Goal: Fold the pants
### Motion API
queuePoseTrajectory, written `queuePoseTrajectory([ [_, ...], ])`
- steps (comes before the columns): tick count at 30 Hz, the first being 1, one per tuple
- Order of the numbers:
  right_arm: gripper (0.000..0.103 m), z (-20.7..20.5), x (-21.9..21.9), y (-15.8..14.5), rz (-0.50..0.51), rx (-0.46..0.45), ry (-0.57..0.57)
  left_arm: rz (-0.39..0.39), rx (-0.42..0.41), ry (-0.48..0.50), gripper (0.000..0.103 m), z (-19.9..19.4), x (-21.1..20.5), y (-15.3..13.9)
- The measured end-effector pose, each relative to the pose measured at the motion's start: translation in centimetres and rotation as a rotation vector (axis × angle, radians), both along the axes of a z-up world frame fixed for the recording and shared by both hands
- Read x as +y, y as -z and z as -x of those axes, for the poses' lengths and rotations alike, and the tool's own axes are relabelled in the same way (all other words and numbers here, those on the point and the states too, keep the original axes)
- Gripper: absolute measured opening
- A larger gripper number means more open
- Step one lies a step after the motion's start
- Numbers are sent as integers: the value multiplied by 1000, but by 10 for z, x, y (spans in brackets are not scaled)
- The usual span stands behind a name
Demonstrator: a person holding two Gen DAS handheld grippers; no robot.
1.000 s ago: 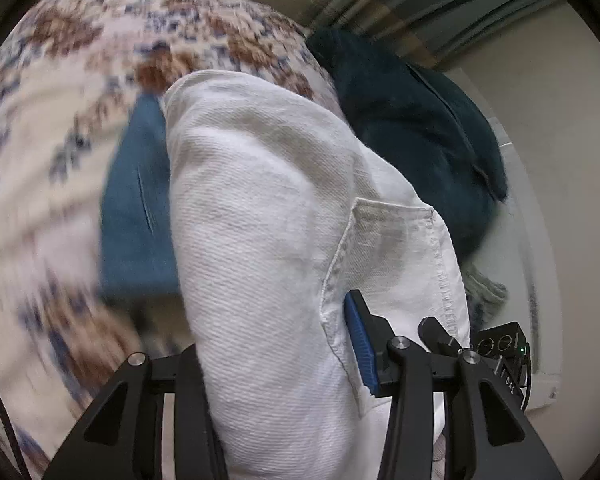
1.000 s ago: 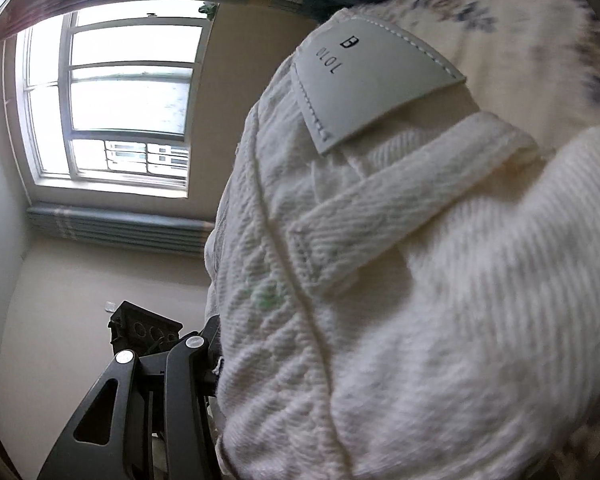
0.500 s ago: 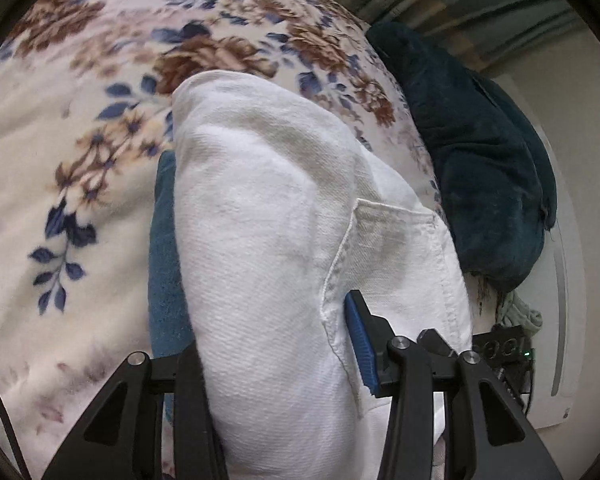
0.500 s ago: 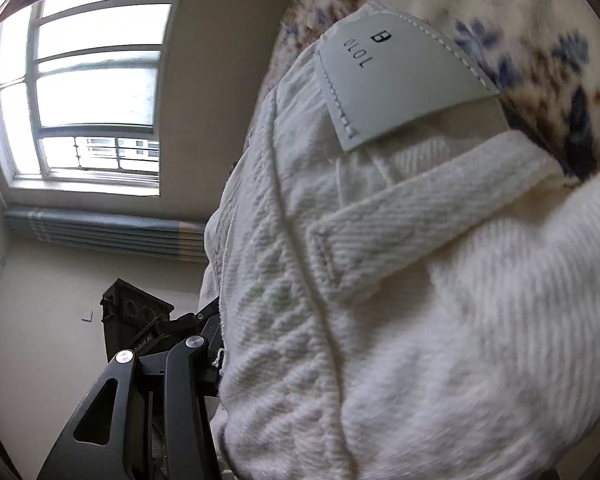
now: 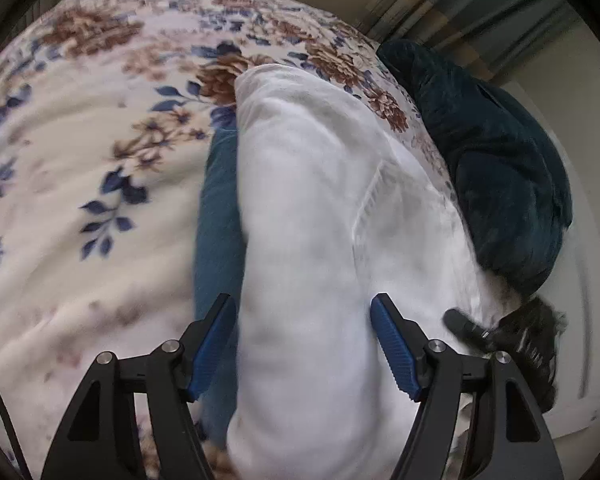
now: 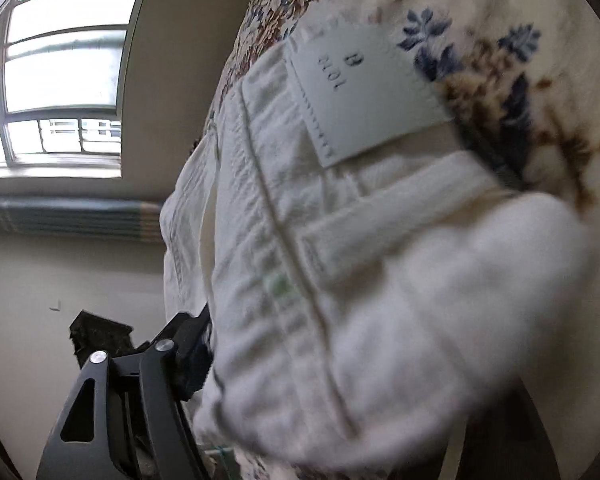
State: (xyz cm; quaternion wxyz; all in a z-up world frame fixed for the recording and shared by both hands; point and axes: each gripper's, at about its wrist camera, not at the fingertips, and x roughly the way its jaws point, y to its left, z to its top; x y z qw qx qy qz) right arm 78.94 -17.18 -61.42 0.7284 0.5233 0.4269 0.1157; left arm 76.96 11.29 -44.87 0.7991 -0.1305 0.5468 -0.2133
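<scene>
My left claw [image 5: 304,344] gapes around the folded white pants [image 5: 312,240] on the floral blanket [image 5: 80,160]; right claw's [image 6: 204,356] grip unclear, fold looks nearly done.

Floral bedspread [image 5: 100,184] in cream, with brown blooms and blue leaves, covering the bed. Folded teal garment [image 5: 216,224] lying flat upon that bedspread. Dark teal plush heap [image 5: 496,176] at the bedspread's far right edge. Striped curtain [image 5: 472,12] beyond the bedspread's far corner. Barred window [image 6: 60,68] well apart from the bedspread, with beige wall [image 6: 164,80] between.
</scene>
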Motion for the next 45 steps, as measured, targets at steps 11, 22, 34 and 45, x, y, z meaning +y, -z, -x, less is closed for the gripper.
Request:
queuePoseTrajectory([
  [11,87,14,-8,-64,561,151,-63,-189,-55,-48,69,60,-10,-21],
  [22,92,132,6,-225,1059,91,-108,-416,-159,-114,94,159,-43,-132],
  [34,92,306,7,-407,1120,-37,-79,-418,-286,-183,94,244,-51,-264],
  [45,93,465,16,-542,1148,-159,-58,-399,-378,-226,94,358,-46,-372],
])
